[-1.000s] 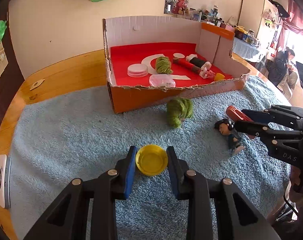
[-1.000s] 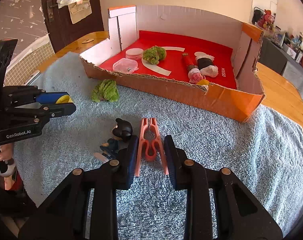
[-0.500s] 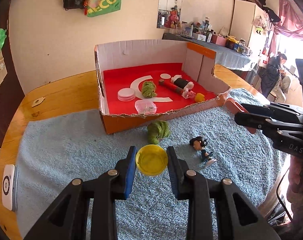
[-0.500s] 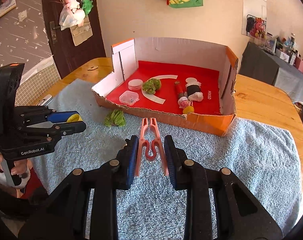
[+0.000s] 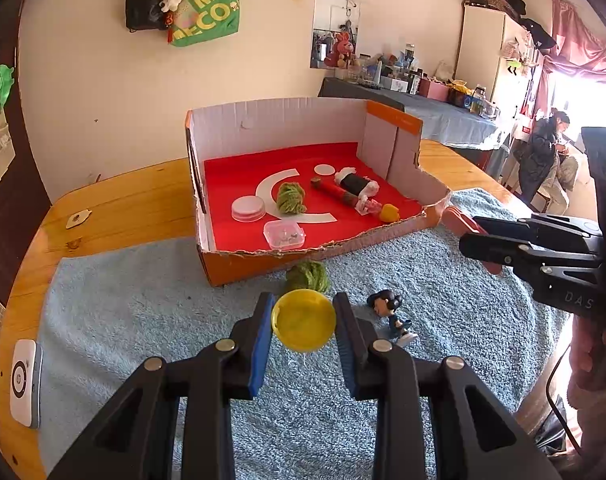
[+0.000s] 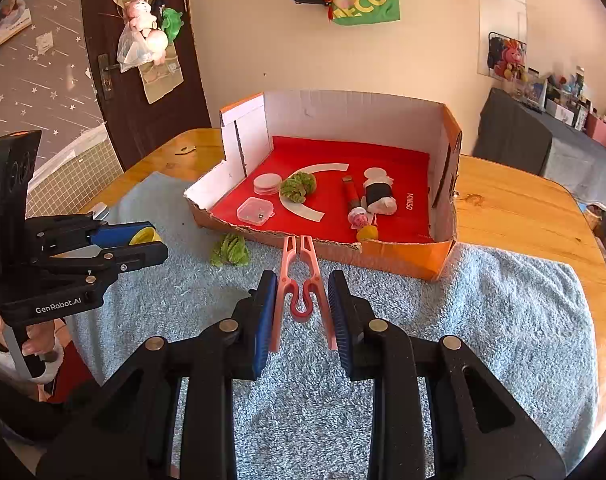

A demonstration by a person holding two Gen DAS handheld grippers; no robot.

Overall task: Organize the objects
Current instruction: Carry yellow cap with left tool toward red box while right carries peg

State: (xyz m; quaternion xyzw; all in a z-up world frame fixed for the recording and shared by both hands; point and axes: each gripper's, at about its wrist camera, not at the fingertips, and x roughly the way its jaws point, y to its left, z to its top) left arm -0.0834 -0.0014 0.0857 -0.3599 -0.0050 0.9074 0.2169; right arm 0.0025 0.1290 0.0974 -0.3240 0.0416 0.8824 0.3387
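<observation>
My left gripper [image 5: 303, 320] is shut on a round yellow lid [image 5: 303, 325] and holds it above the blue towel [image 5: 143, 312]. My right gripper [image 6: 301, 308] is shut on a pink clothes peg [image 6: 301, 280], lifted above the towel [image 6: 483, 320] in front of the box. The open cardboard box [image 5: 239, 266] with a red floor stands behind; it also shows in the right wrist view [image 6: 407, 260]. It holds a green yarn ball [image 5: 290, 198], white discs, a clear case and a sushi toy. Another green yarn ball [image 5: 307, 275] and a small doll [image 5: 391, 314] lie on the towel.
A white device [image 5: 23, 382] lies at the table's left edge. The wooden table [image 6: 523, 208] extends right of the box. A person sits at the far right of the room [image 5: 543, 152].
Both grippers have risen and drawn back from the towel, the left with the yellow lid, the right with the pink peg. The doll stays on the towel.
</observation>
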